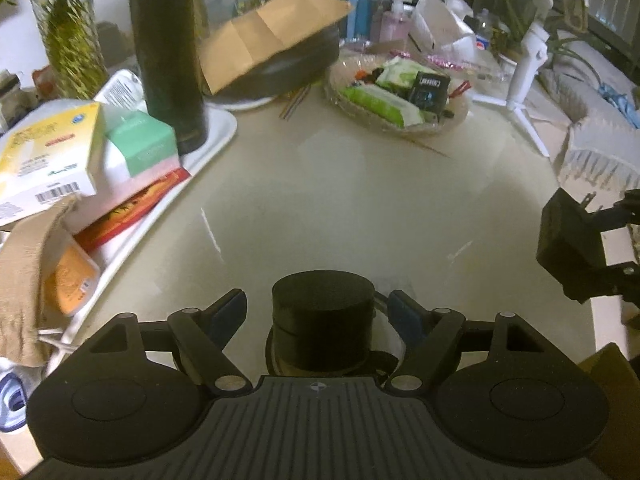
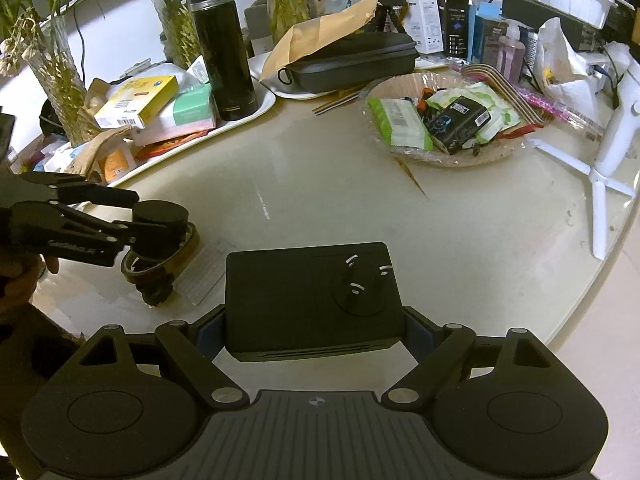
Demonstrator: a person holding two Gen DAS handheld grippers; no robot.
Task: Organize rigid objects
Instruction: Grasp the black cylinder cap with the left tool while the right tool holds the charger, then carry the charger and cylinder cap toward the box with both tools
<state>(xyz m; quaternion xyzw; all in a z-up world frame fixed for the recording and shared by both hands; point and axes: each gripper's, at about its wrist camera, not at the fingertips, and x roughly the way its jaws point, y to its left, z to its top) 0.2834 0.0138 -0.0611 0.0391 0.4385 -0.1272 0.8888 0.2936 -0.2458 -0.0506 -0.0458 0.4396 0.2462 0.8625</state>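
Note:
A short black cylinder (image 1: 323, 312) stands on a dark ring with a cord near the table's front edge. My left gripper (image 1: 318, 308) straddles it, and its blue pads (image 1: 232, 308) stand apart from the cylinder's sides, so it is open. The right wrist view shows the same gripper (image 2: 134, 220) around the cylinder (image 2: 160, 220) at the left. My right gripper (image 2: 312, 330) is shut on a black power adapter (image 2: 312, 300), whose metal prongs face up. In the left wrist view this adapter (image 1: 568, 232) hangs at the right, above the table.
A white tray (image 2: 264, 108) at the left holds boxes and a tall black flask (image 2: 224, 48). Behind lie a black case (image 2: 352, 64) under a brown envelope, a wicker basket (image 2: 452, 158) of packets and a white tripod (image 2: 608, 152). A person's hand (image 2: 20, 276) is at the left.

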